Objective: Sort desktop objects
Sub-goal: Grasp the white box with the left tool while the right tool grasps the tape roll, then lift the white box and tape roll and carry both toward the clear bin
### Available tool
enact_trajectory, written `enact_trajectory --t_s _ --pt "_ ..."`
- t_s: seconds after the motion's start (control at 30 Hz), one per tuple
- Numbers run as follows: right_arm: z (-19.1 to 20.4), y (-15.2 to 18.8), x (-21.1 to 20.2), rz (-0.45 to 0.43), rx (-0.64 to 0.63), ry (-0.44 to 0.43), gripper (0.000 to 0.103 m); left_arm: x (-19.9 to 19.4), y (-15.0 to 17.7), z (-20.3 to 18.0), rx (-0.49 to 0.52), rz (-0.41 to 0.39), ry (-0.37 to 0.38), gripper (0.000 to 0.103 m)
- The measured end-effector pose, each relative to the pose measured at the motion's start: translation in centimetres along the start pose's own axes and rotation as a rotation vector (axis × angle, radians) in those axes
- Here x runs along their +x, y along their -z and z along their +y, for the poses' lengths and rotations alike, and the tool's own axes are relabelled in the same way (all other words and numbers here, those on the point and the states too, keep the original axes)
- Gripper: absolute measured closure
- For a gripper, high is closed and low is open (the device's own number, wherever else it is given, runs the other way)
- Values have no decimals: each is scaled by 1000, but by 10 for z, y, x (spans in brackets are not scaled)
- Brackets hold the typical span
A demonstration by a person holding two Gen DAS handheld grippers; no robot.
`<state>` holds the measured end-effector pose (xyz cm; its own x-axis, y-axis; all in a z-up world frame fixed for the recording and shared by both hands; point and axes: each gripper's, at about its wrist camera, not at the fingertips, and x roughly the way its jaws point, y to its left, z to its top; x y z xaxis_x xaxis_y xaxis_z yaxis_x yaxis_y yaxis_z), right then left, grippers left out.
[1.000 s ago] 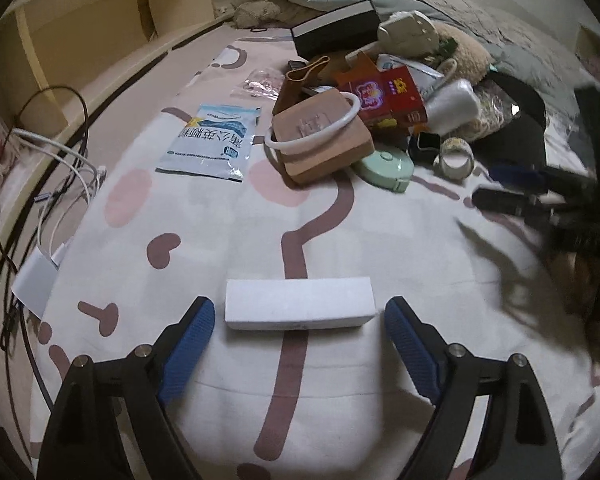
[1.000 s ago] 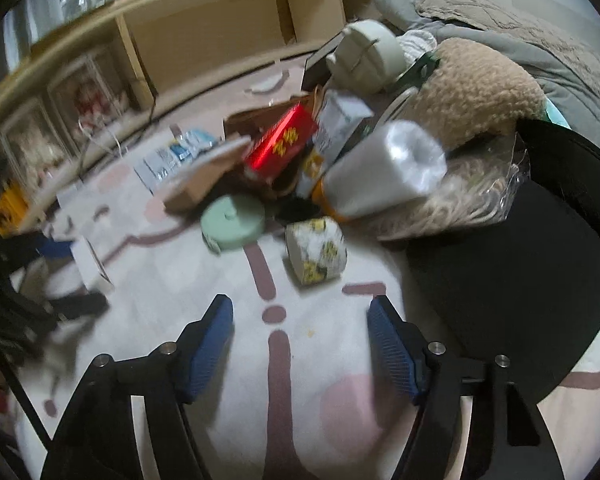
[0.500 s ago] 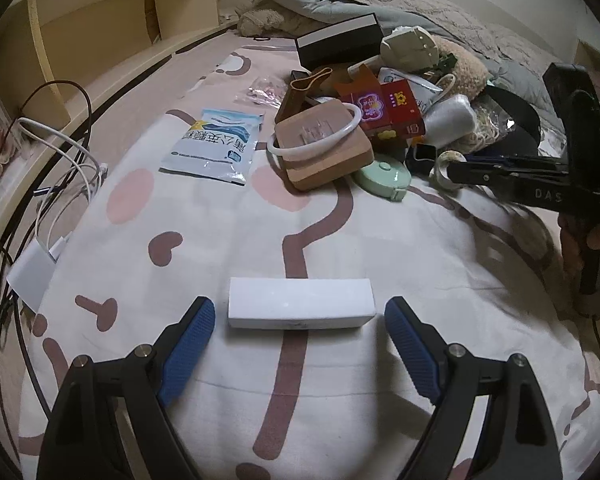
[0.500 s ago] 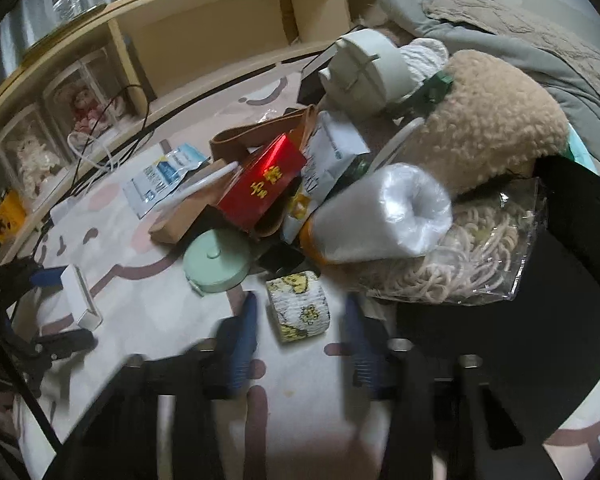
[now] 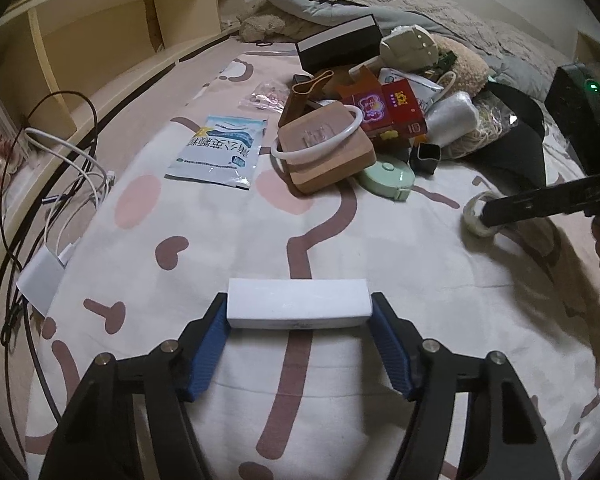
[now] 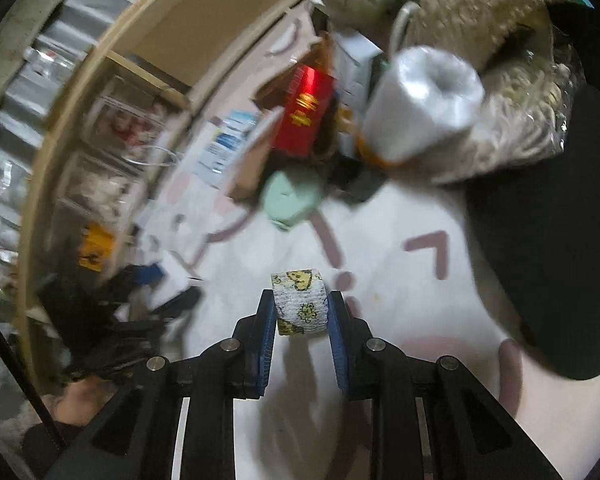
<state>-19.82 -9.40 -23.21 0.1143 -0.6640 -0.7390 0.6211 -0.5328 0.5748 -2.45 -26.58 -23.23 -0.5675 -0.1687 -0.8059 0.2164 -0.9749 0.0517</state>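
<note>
Since the earlier frames both grippers have closed: left gripper [image 5: 299, 322] on the white box [image 5: 299, 303], right gripper [image 6: 300, 316] on the patterned tape roll [image 6: 299, 301].
The box lies lengthwise across the blue pads on the patterned sheet [image 5: 220, 240]. The roll sits pinched at the fingertips, apart from the clutter pile; the green round case [image 5: 388, 179] and brown box [image 5: 326, 147] remain there. Right view is motion-blurred.

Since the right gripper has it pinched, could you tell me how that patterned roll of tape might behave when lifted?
The roll of tape looks small and hollow, so it is probably light. The right gripper squeezes its rounded sides, so it may twist or slip between the fingers. Set down on its curved side, it could roll.
</note>
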Motion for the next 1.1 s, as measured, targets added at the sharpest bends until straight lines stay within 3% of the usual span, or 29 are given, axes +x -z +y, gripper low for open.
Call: enact_trajectory --t_s 0.2,0.27,0.3,0.53,0.77,0.8,0.87,1.1 --pt "10 0 1 -54 -108 144 74 2 0 -2 2 4 -3 34" --pt "16 0 -3 -80 -159 186 42 3 0 -2 7 3 -7 34" --pt "17 0 -6 -93 -175 191 38 3 0 -2 8 3 -7 34" --pt "26 3 -18 -145 -281 161 38 1 1 1 -6 -12 12 34" --pt "36 12 5 -101 -369 249 40 1 2 -6 34 -7 -8 35" --pt "37 13 7 -98 -379 267 43 1 2 -6 35 -5 -9 35" --pt "36 13 12 -90 -387 299 62 1 2 -5 32 -5 -6 35" --pt "35 13 8 -101 -391 303 67 -4 0 -3 10 -17 4 36"
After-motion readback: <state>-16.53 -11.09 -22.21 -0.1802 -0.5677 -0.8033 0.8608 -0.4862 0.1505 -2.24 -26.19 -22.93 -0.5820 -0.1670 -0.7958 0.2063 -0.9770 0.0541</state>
